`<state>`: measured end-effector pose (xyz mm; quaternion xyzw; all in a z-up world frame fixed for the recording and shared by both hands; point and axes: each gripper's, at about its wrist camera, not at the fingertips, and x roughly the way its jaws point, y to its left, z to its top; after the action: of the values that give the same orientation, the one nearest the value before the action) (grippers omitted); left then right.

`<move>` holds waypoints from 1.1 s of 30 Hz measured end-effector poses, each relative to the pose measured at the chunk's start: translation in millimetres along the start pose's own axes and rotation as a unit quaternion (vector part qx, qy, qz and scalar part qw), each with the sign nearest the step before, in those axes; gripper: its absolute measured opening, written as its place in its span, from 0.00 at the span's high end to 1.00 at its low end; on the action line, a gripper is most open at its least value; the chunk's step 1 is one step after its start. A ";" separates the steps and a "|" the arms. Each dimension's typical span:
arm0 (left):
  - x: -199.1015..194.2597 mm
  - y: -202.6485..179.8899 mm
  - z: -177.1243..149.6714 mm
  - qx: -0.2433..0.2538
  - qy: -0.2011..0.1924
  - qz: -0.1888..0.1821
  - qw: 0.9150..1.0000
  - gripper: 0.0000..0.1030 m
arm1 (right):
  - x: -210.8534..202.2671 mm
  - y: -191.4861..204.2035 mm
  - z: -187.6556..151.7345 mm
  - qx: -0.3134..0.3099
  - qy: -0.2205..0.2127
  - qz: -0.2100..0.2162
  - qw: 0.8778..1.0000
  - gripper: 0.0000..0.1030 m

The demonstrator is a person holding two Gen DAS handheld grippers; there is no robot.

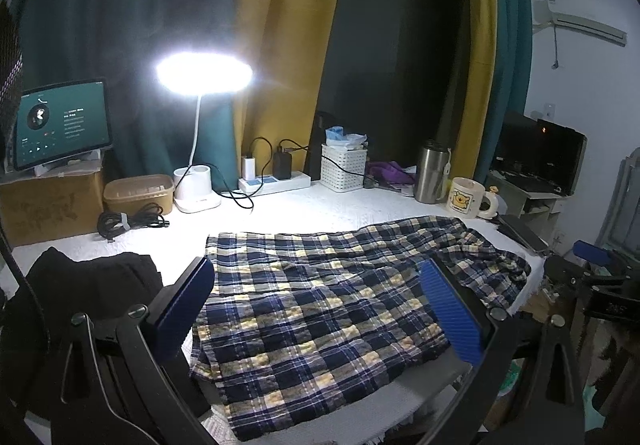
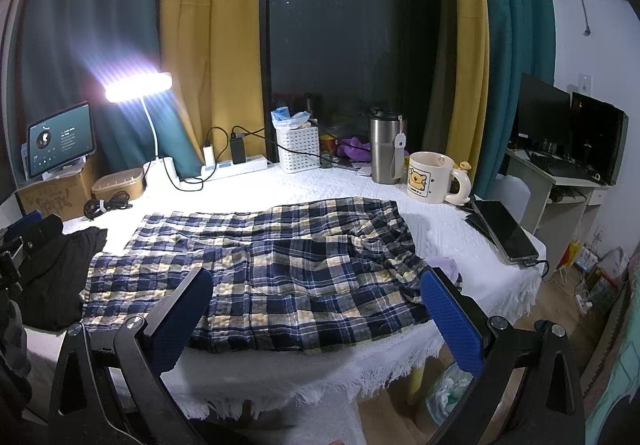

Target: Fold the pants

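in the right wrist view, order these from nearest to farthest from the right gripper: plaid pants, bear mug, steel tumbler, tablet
From the right gripper:
1. plaid pants, directly ahead between its open fingers
2. bear mug, ahead to the right
3. steel tumbler, just behind the mug
4. tablet, far back left on a box

- Room dim, one lamp (image 1: 204, 73) doing all the work, its head blown out to pure white
- Streaky flare fans off it in the right wrist view
- White desk (image 1: 304, 209) glows beneath it, near edge falls into shadow
- Fisheye bends curtains (image 2: 208, 45) at the edges; corners go black
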<state>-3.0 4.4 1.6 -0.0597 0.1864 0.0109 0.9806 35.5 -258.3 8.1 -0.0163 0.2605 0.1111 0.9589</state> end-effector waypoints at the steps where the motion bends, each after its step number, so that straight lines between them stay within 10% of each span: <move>1: -0.8 -0.3 0.3 0.000 -0.002 0.001 1.000 0.01 | 0.2 0.0 -0.4 0.000 -0.001 0.000 1.000 0.00; 33: -13.9 -4.6 7.7 0.007 -0.028 0.001 1.000 0.01 | -17.7 0.8 11.3 -0.006 -0.022 -0.008 1.000 0.00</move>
<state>-12.9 0.7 14.4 -0.0528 0.1587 0.0123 0.9858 26.0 -260.1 26.7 -0.0217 0.2387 0.1055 0.9651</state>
